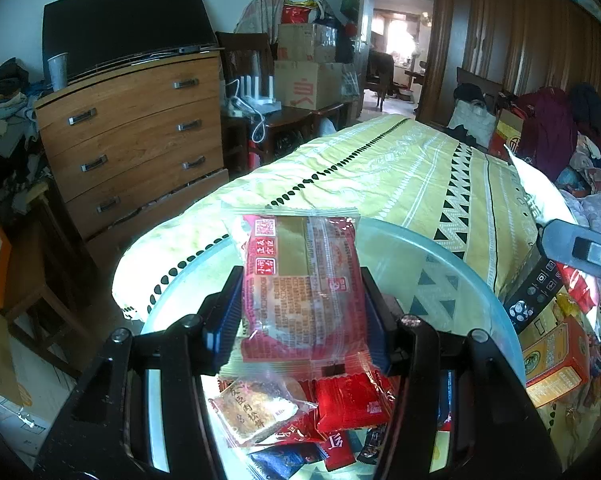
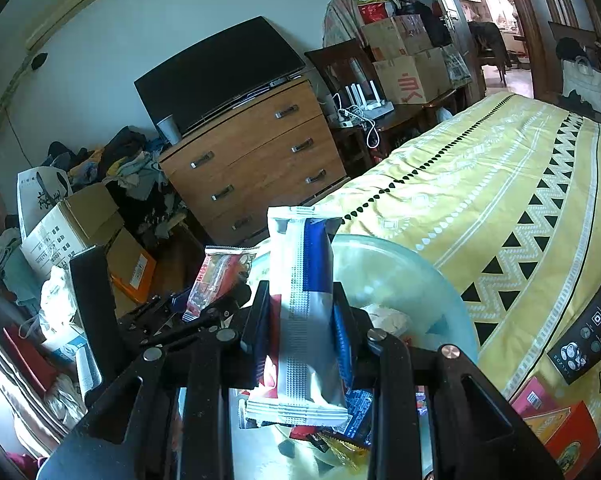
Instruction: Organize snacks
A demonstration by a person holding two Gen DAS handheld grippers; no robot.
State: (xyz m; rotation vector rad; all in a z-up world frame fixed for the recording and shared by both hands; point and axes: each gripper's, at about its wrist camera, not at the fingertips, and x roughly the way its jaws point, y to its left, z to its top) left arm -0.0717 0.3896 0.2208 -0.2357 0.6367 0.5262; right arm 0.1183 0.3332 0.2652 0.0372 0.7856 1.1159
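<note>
Red-and-clear snack packet (image 1: 300, 284), yellow bedspread (image 1: 400, 168) with black triangles, seemingly pale-blue bowl (image 1: 440, 256).

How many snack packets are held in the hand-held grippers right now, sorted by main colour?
Red and clear packet, in the left hand-held gripper: 1
Silver and blue packet, in the right hand-held gripper: 1
Total held: 2

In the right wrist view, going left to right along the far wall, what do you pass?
Clothes pile → paper cup → dresser with black TV → white router → stacked cardboard boxes → open doorway.
</note>
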